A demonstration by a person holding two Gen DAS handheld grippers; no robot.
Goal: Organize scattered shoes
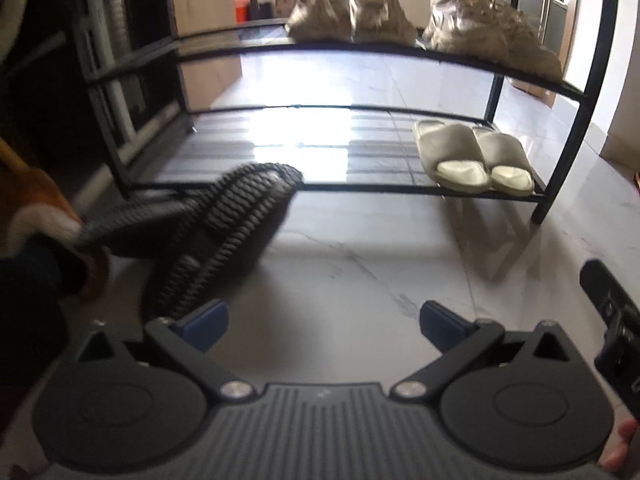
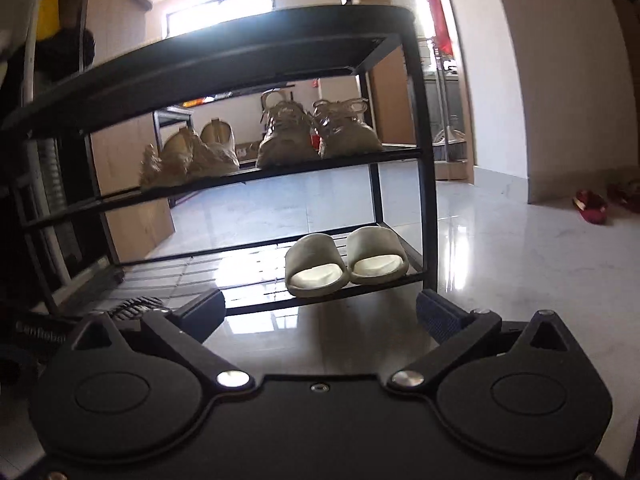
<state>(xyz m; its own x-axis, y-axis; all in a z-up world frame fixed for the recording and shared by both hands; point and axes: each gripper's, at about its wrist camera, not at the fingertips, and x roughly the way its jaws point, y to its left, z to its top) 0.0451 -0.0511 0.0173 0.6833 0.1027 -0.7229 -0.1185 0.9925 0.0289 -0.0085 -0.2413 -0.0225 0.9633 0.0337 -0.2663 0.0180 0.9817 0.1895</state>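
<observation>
— Shoes first, then: where do they sit for you?

— Your biggest thing is the black metal shoe rack point(image 2: 256, 44), with slatted wire tiers and a solid top. On its middle tier you have two beige pairs: the laced sneakers point(image 2: 320, 134) at the right and the fuzzy slip-ons point(image 2: 192, 154) beside them at the left. On the bottom tier, at the right end, your pale rubbery slides point(image 1: 474, 156) stand side by side, open toes facing you. The left stretch of that tier is bare.

— And off the rack?

— A dark ribbed slipper point(image 1: 224, 232), blurred, lies at the left, its tip over the bottom tier's front rail, on the glossy marbled floor point(image 1: 360, 280). A pair of red shoes point(image 2: 592, 204) rests on the floor well apart, by the far wall.

— My claws?

— Your left claw point(image 1: 322, 326) is spread wide, nothing between its blue pads. Your right claw point(image 2: 320, 314) gapes the same, empty, over bare floor before the rack.
</observation>
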